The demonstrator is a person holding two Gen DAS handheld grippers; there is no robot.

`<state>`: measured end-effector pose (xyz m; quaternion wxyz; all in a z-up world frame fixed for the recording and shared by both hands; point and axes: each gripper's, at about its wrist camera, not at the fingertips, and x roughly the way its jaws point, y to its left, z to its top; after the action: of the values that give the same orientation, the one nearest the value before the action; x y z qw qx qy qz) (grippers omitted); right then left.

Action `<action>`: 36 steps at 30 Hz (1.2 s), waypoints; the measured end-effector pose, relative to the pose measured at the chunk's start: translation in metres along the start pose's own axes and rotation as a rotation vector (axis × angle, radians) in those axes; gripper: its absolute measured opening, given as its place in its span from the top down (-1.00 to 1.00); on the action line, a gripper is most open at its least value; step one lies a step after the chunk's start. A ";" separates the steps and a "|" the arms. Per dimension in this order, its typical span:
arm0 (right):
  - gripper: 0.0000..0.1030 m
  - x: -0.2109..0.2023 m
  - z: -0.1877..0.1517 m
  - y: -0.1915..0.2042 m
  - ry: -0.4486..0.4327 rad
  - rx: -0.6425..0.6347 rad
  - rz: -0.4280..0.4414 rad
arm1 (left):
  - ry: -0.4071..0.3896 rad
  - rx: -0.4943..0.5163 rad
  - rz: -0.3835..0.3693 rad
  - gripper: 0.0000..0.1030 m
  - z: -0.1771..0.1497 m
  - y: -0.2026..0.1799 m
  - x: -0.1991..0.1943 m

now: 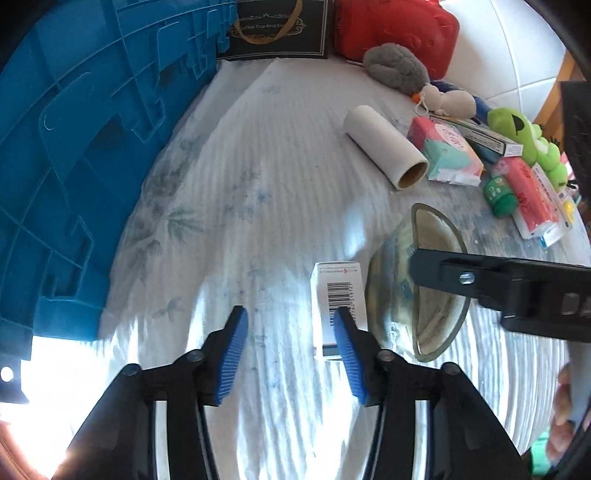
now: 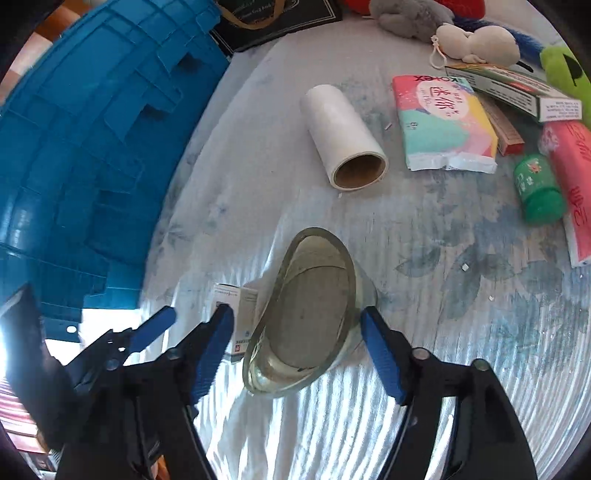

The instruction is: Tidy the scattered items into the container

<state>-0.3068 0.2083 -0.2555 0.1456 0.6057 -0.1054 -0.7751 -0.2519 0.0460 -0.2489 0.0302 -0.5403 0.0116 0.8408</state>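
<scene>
A blue crate (image 1: 74, 166) stands at the left, also in the right wrist view (image 2: 81, 155). A small white barcoded box (image 1: 338, 295) lies on the striped cloth, beside a clear glass bowl (image 1: 417, 280). My left gripper (image 1: 291, 321) is open and empty, its right finger over the box's near end. My right gripper (image 2: 297, 317) is open, one finger on each side of the glass bowl (image 2: 310, 314), not closed on it. The white box (image 2: 240, 314) sits just left of the bowl. The right gripper's finger (image 1: 480, 280) shows over the bowl in the left wrist view.
A white paper roll (image 2: 341, 136), a pastel Kotex pack (image 2: 439, 122), a green bottle (image 2: 539, 188), a pink pack (image 2: 572, 184), flat boxes (image 2: 509, 88), plush toys (image 1: 395, 68) and a red object (image 1: 395, 29) lie far right. A black gift bag (image 1: 279, 27) stands behind.
</scene>
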 end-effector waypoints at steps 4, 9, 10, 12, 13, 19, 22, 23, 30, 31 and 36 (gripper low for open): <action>-0.47 0.012 -0.004 -0.002 0.019 -0.035 -0.065 | 0.000 0.020 -0.004 -0.25 0.001 -0.002 0.006; -0.38 -0.013 -0.011 -0.033 -0.002 -0.026 -0.152 | 0.005 0.045 -0.045 -0.25 0.008 -0.019 0.007; -0.35 -0.018 -0.012 -0.040 -0.005 -0.012 -0.151 | 0.005 0.052 -0.056 -0.25 0.009 -0.023 0.007; -0.29 -0.024 -0.014 -0.050 -0.006 -0.004 -0.157 | 0.017 0.068 -0.049 -0.26 0.011 -0.031 0.012; -0.29 -0.026 -0.018 -0.051 0.001 -0.009 -0.153 | 0.031 0.074 -0.038 -0.19 0.011 -0.034 0.017; -0.30 -0.028 -0.025 -0.052 0.004 0.005 -0.153 | 0.078 0.089 0.001 0.43 0.009 -0.046 0.034; -0.39 -0.026 -0.027 -0.051 -0.002 0.004 -0.159 | 0.080 0.087 0.006 0.23 0.009 -0.049 0.034; -0.39 -0.018 -0.028 -0.047 0.003 -0.015 -0.176 | 0.078 0.086 0.007 0.23 0.008 -0.050 0.035; -0.39 -0.024 -0.031 -0.037 -0.036 -0.085 -0.187 | 0.030 0.088 0.008 0.44 0.012 -0.056 0.015; -0.38 -0.031 -0.031 -0.037 -0.055 -0.083 -0.178 | 0.013 0.088 0.009 0.44 0.014 -0.056 0.008; -0.28 -0.072 -0.024 -0.023 -0.157 -0.122 -0.179 | -0.093 0.085 0.000 0.44 0.031 -0.054 -0.031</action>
<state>-0.2699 0.2557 -0.2033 0.1038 0.5403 -0.0147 -0.8349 -0.2634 0.1001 -0.2068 0.0538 -0.4989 0.0460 0.8638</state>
